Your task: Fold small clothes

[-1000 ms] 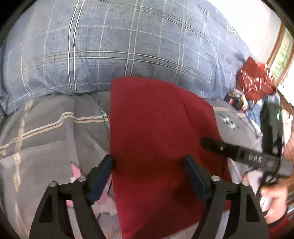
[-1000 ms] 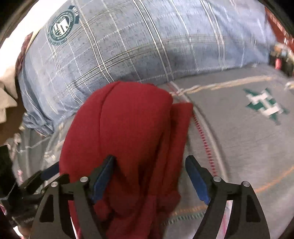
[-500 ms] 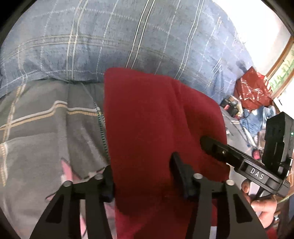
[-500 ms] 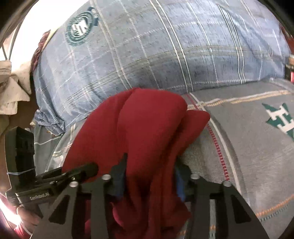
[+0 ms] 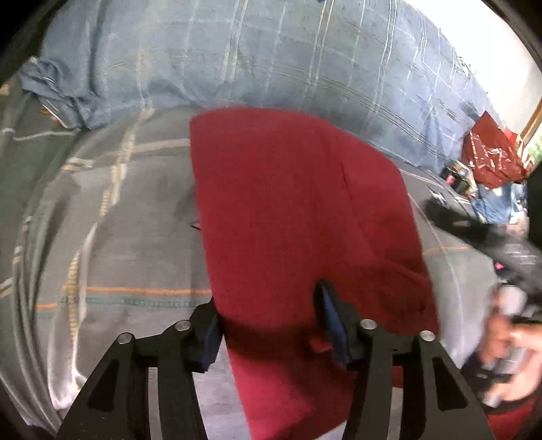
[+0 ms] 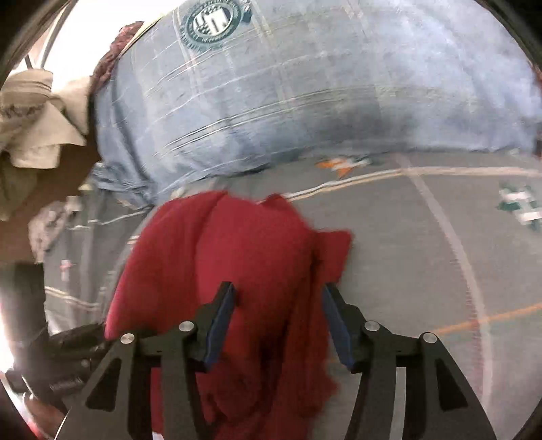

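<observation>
Folding is being judged as partly done: the red garment (image 5: 298,216) is being seen doubled into a panel on the grey bedspread (image 5: 128,237), bunched at its 4 o'clock corner and needing flattening. It is being straddled by the left gripper (image 5: 271,325) and the right gripper (image 6: 277,321), jaws apart on both. A round teal crest (image 6: 213,23) is being shown at 12 o'clock on the blue pillow (image 6: 321,84), its lettering unreadable.

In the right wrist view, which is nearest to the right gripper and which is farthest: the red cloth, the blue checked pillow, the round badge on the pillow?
1. Red cloth: between the fingers of the right gripper.
2. Blue checked pillow: behind the cloth, across the top.
3. Round badge: at the pillow's upper left, farthest.
</observation>
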### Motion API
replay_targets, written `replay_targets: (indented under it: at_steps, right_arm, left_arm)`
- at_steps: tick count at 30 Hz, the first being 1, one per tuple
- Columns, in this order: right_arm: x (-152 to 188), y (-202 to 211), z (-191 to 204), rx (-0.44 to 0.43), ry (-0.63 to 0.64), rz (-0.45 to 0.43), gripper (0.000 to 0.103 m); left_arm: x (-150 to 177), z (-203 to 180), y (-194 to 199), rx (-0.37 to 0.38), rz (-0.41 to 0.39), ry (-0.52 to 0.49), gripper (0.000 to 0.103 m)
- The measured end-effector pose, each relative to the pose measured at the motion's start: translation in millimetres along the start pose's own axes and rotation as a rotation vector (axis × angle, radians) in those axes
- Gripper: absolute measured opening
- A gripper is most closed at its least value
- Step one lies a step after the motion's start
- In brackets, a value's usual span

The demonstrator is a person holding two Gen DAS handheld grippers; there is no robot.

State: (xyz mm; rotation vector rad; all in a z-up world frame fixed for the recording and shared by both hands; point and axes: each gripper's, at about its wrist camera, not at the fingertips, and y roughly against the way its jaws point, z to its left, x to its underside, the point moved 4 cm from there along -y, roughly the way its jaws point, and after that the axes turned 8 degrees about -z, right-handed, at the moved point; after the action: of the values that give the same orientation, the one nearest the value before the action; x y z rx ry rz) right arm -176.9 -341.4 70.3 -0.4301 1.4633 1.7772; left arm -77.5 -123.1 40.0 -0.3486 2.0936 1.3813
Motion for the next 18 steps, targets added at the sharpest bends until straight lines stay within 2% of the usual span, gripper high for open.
replay_targets:
  at_steps: [2,3,7,8,9,11,12,13,15,18]
  right_arm:
    - [-0.7,18.9,5.2,-0.021,0.003,-0.036,0.055]
    - [1.4,30.1,16.1,-0.063,0.023,-0.043,0.055]
    - [31.4,37.5,63.4,-0.146,0.187,-0.002,0.048]
    - [42.5,34.4,71.9,-0.147,0.23,0.019,0.041]
    - [54.0,27.3,76.2,-0.121,0.27,0.048,0.036]
    - [68.7,13.6,69.5,-0.01,0.329,0.077,0.032]
    - [76.8,4.9,57.5,0.093,0.361,0.083,0.035]
    - [80.4,0.9,49.5,0.109,0.343,0.096,0.035]
    - [79.8,5.5,36.3,0.044,0.213,0.097,0.034]
    - [72.8,13.8,40.4,0.036,0.205,0.078,0.039]
  left_arm:
    - [-1.3,-1.6,4.7,-0.011,-0.02,0.002,0.056]
    - [-2.5,-2.6,6.3,-0.016,-0.029,0.001,0.056]
    - [-4.4,-3.8,10.5,-0.047,-0.075,-0.004,0.061]
    - [-2.5,-5.7,12.2,-0.059,-0.095,-0.012,0.062]
    - [-1.7,-6.0,16.2,-0.072,-0.122,-0.023,0.064]
    - [7.5,-8.9,25.2,-0.081,-0.158,-0.043,0.068]
    - [9.2,-7.8,28.0,-0.084,-0.173,-0.049,0.069]
    - [10.5,-7.2,30.6,-0.087,-0.189,-0.052,0.07]
    - [15.0,-3.0,31.5,-0.095,-0.204,-0.05,0.073]
    - [18.0,0.8,30.0,-0.101,-0.205,-0.041,0.075]
